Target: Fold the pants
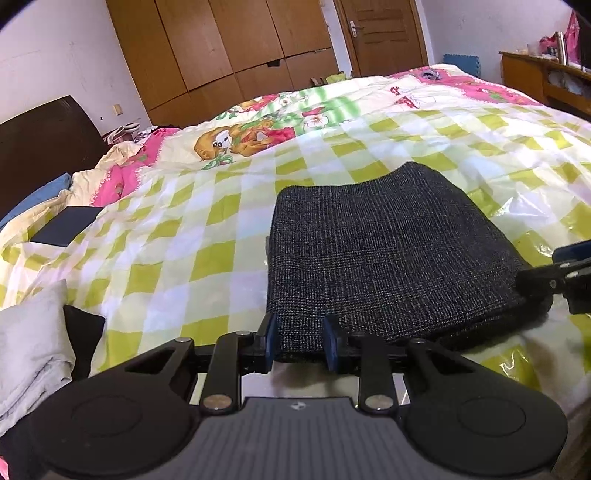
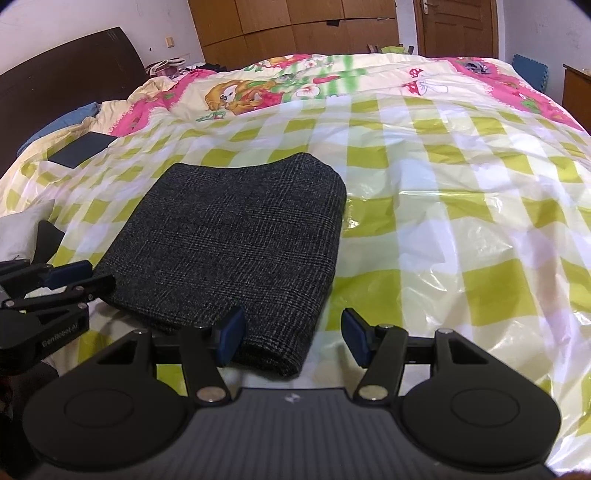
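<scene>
- I see a bedroom with pale, off-white walls [image 1: 55, 48], scuffed in places.
- Along the far wall stands a big wooden wardrobe [image 1: 221, 48] with plain flat doors.
- Just beside it on the right I make out a brown wooden door [image 1: 384, 33] with a metal handle.
- A dark headboard [image 2: 62, 66] rises at the left of the bed.
- The bed is spread with a quilt [image 2: 424, 122] in green and white checks, with pink edges and a cartoon print.
- A wooden shelf unit [image 1: 546, 77] stands at the right, cluttered on top.
- A blue foam mat [image 2: 530, 72] leans against the far wall.
- The light is soft and even.
</scene>
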Motion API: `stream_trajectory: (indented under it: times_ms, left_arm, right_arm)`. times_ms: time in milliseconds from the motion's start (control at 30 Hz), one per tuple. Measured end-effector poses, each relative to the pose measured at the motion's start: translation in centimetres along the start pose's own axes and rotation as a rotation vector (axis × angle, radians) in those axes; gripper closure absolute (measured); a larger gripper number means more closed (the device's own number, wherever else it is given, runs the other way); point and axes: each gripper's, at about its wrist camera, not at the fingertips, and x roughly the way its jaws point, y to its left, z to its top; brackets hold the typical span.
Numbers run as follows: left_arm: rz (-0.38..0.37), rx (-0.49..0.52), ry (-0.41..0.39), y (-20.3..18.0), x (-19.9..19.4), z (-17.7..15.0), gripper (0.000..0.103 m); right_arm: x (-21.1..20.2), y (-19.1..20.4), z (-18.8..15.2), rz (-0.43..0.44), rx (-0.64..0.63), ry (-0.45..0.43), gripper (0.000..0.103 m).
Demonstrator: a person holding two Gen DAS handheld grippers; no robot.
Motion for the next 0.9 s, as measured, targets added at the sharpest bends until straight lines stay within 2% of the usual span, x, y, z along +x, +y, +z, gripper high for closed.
stream_trajectory:
  times_ms: [300, 433, 567, 700, 767, 900]
  left_arm:
    - [-0.013, -0.001, 0.001, -0.2, -0.3, -0.2, 0.059]
    - [-0.038, -0.011, -0.004, -0.4, -0.8, -0.3, 0.038]
    - [-0.060, -0.050, -0.004, -0.4, -1.3, -0.7, 0.013]
    - [-0.064, -0.067, -0.008, -0.5, -1.8, -1.1, 0.007]
    - [-0.059, -0.086, -0.009, -0.4, -2.0, -1.3, 0.000]
    - [-0.055, -0.113, -0.006, -0.1, -2.0, -1.5, 0.000]
  right_arm:
    - [0.0, 0.2, -0.1, -0.009, -0.007, 0.006, 0.043]
    - [-0.4, 0.4, -0.5, -0.018, -0.015, 0.004, 0.043]
    - [-0.8, 0.4, -0.9, -0.021, -0.007, 0.007, 0.043]
    - [-1.1, 0.2, -1.6, -0.009, 0.027, 0.012, 0.043]
    - [-1.3, 0.0, -1.8, -0.008, 0.040, 0.014, 0.043]
    - [-1.7, 0.2, -2.0, -0.006, 0.045, 0.017, 0.043]
